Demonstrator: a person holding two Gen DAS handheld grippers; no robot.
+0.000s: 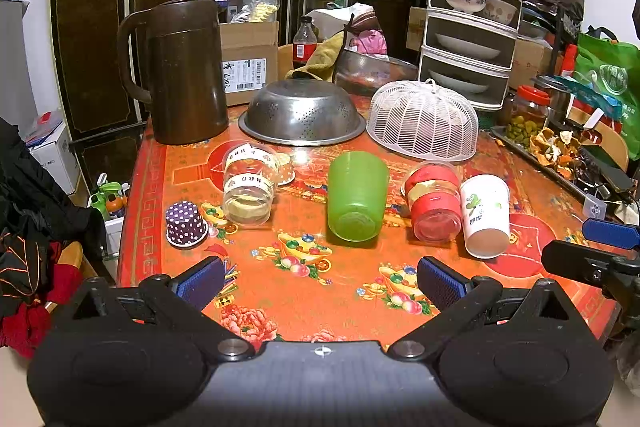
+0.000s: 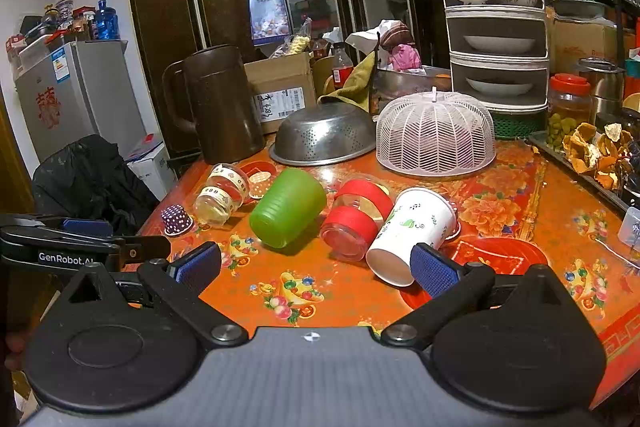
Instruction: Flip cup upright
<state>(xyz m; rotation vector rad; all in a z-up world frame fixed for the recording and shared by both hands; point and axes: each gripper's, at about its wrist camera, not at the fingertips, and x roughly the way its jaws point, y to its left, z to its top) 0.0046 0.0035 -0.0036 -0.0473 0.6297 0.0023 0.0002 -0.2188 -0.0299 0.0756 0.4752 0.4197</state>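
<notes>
Several cups lie on their sides in a row on the red patterned table (image 1: 304, 307): a clear cup with tape bands (image 1: 249, 187), a green cup (image 1: 357, 195), a clear cup with red bands (image 1: 434, 203) and a white paper cup (image 1: 485, 215). A purple dotted cup (image 1: 185, 223) stands upside down at the left. My left gripper (image 1: 320, 283) is open and empty, in front of the green cup. My right gripper (image 2: 316, 267) is open and empty, its right finger beside the white cup (image 2: 412, 231). The green cup (image 2: 287, 207) and the red-banded cup (image 2: 356, 217) show there too.
Behind the cups stand a brown jug (image 1: 180, 71), an upturned steel colander (image 1: 302, 113) and a white mesh food cover (image 1: 424, 121). A tiered dish rack (image 1: 472, 27) and a jar (image 1: 528, 115) are at the back right. A tray of peels (image 1: 560, 151) lines the right edge.
</notes>
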